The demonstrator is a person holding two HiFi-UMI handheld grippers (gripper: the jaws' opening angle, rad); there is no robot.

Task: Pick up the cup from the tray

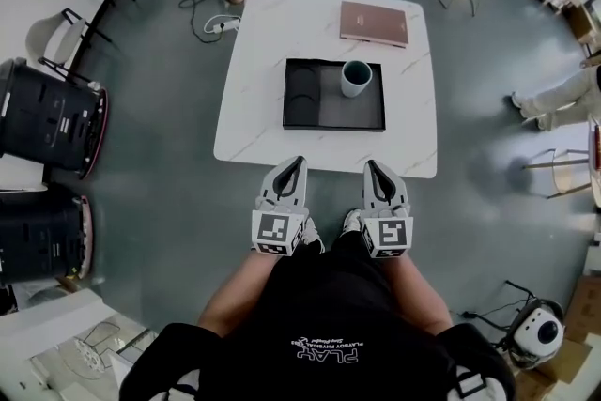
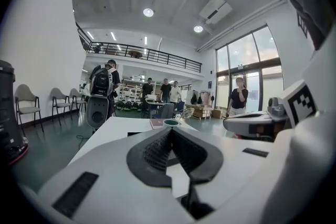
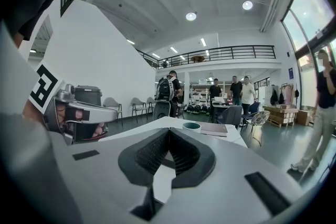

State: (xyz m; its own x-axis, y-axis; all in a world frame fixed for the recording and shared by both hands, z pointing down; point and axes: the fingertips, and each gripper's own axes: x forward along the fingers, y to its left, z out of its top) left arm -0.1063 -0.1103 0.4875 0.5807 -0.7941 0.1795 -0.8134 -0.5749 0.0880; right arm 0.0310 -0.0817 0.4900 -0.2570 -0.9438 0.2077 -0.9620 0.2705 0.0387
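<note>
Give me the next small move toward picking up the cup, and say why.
Probably open the right claw: its jaws are shut on nothing, and it hovers at the near edge of the white rectangular table, short of the round grey-green cup standing upright in the far right corner of the black rectangular tray, on this claw's side.
</note>
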